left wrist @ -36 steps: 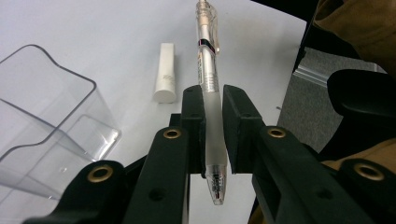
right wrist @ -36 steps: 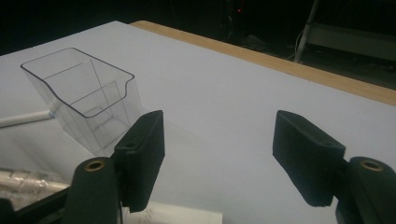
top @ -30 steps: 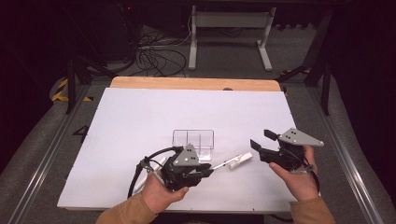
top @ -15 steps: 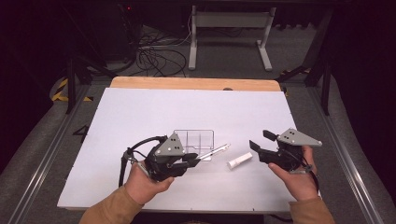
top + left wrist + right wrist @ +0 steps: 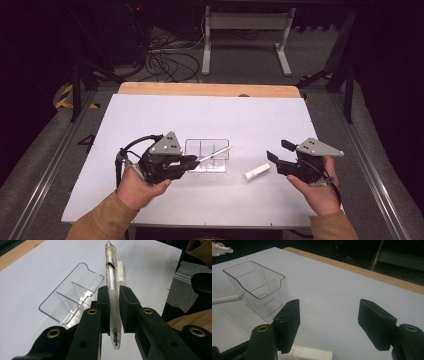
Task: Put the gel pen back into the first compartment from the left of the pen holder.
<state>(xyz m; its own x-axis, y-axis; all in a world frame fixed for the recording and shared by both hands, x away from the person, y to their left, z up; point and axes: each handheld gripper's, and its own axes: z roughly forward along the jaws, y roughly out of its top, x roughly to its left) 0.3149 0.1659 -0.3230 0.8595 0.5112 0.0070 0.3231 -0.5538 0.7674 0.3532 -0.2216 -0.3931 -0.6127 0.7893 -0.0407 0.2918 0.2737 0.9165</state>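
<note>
My left gripper (image 5: 192, 161) (image 5: 114, 302) is shut on a clear pen (image 5: 216, 152) (image 5: 111, 285), gripping its frosted grip section. The pen points right and slightly away, its far end above a clear divided box (image 5: 206, 156) (image 5: 72, 295) (image 5: 258, 287). A short white tube (image 5: 256, 172) (image 5: 120, 275) (image 5: 309, 355) lies on the white table between the two grippers. My right gripper (image 5: 279, 151) (image 5: 328, 322) is open with nothing between its jaws, just right of the tube, facing the box. The pen's end (image 5: 220, 248) shows at the top left of the right gripper view.
The white tabletop (image 5: 210, 115) has a wooden strip (image 5: 205, 89) along its far edge. Beyond it the floor is dark, with cables (image 5: 167, 57) and a metal stand (image 5: 245, 30). A tan sleeve (image 5: 197, 317) shows at the right of the left gripper view.
My left gripper has pulled the pen leftward, away from the white tube, and now holds it over the clear box. The tube stays on the table. The right gripper has hardly moved.
</note>
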